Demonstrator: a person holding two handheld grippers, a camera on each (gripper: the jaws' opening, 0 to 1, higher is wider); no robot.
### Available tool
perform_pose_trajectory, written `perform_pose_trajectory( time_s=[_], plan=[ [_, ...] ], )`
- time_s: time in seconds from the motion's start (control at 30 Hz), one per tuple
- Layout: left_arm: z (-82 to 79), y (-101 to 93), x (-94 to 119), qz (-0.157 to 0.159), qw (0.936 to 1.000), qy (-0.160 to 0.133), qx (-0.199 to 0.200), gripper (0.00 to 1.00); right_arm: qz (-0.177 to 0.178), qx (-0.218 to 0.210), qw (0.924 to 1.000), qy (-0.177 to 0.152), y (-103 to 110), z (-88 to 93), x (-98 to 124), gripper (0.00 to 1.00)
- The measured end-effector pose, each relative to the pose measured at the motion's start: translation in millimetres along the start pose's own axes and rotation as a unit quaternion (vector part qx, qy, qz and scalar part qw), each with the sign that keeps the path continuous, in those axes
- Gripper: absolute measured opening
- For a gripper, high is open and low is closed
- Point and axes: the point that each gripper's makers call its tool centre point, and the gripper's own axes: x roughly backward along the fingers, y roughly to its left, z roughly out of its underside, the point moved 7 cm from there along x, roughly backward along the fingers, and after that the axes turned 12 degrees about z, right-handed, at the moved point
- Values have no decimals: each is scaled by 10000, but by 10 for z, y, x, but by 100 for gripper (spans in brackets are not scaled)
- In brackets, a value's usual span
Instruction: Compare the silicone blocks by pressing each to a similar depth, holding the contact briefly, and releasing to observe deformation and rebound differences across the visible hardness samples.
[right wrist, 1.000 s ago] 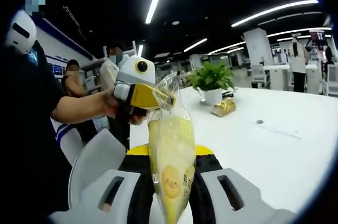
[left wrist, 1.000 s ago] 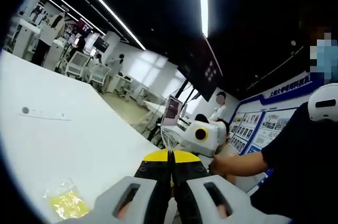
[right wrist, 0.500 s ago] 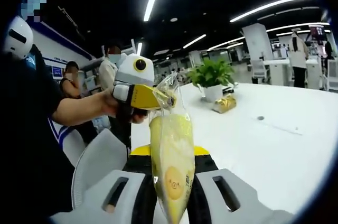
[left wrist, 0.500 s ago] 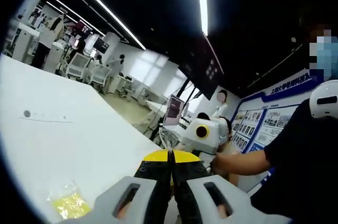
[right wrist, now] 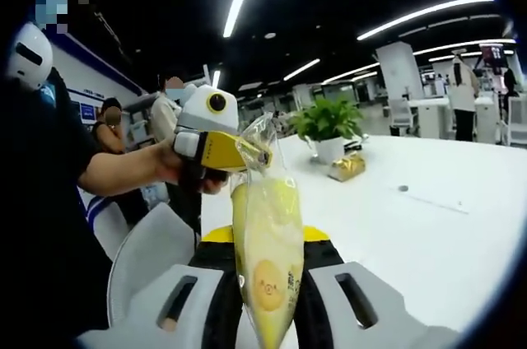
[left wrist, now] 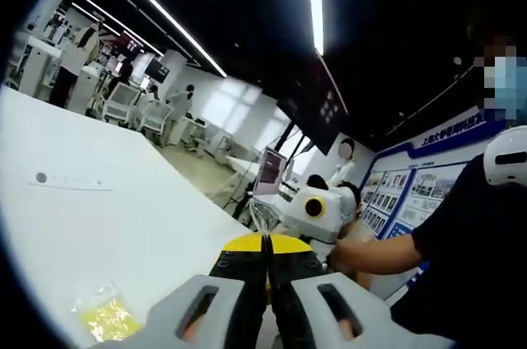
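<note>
You are at unpacking, not pressing: your right gripper (right wrist: 268, 300) is clamped on the clear plastic bag holding a yellow silicone block (right wrist: 266, 242), your left gripper (right wrist: 262, 154) pinching its top corner at 12 o'clock. Next, open the bag — a second yellow bagged sample (left wrist: 105, 316) lies on the white table (left wrist: 99, 217) at 8 o'clock.

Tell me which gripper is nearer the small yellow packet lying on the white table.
Left. The left gripper sits just beside the yellow packet on the table; the right gripper lies beyond it.
</note>
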Motion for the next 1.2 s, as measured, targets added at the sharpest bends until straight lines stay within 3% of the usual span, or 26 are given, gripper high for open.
perform_pose_trajectory(
  time_s=[0.6, 0.87, 1.0, 1.2],
  plan=[
    [34, -132, -78, 24, 9999, -36, 94, 0, 34, 56, 9996, -280, 22, 10, 56, 28],
    [13, -164, -119, 52, 10000, -45, 60, 0, 10, -26, 9997, -244, 45, 10, 76, 46],
    [6, -167, -125, 56, 10000, -44, 51, 0, 29, -80, 9997, -218, 51, 16, 118, 48],
    [-3, -172, -144, 83, 9999, -88, 66, 0, 159, -70, 9988, -469, 60, -5, 177, 62]
  ],
)
